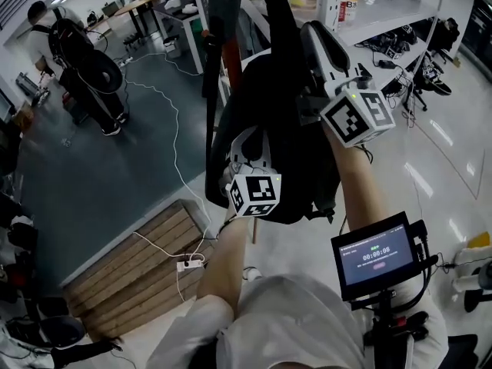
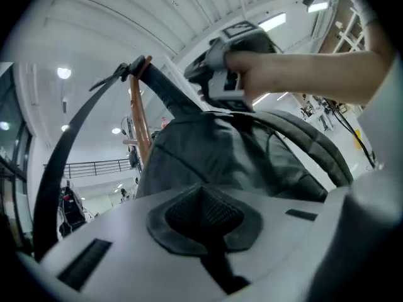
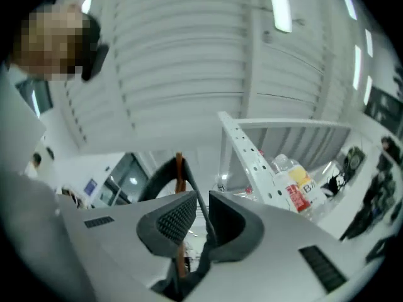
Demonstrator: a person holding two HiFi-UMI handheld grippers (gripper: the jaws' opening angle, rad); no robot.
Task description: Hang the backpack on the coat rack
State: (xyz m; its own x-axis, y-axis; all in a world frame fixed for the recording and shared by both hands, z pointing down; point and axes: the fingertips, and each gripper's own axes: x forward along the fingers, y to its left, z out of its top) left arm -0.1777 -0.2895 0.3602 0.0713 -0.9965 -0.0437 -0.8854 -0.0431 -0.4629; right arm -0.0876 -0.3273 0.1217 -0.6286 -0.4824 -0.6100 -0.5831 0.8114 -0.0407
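Overhead, holding a black backpack point(image 1: 280, 129) up against the brown pole of a coat rack point(image 2: 140, 131). Gripping a thin strap point(image 3: 157, 178) with the right tongs point(image 3: 200, 214), pads clamped tight onto it, where it rises to loop round the top of the pole. Meeting the backpack from below with the left tongs point(image 2: 201, 209), pads pressed together right under the fabric, with what looks like a dark strip of the backpack caught in the slit beneath them. From the head view, keeping it high between both raised forearms, well above the grey floor point(image 1: 115, 183). In the left gripper view, showing a second, long strap point(image 2: 69, 150) draped over the pole's tip and falling away to the left. Down on the floor, just a wooden pallet point(image 1: 131, 271) and a white cable point(image 1: 178, 171) snaking to a power strip point(image 1: 190, 264). Off to the right, a white counter point(image 1: 415, 14) strewn with gear, plus a small screen point(image 1: 374, 256) near the chest.
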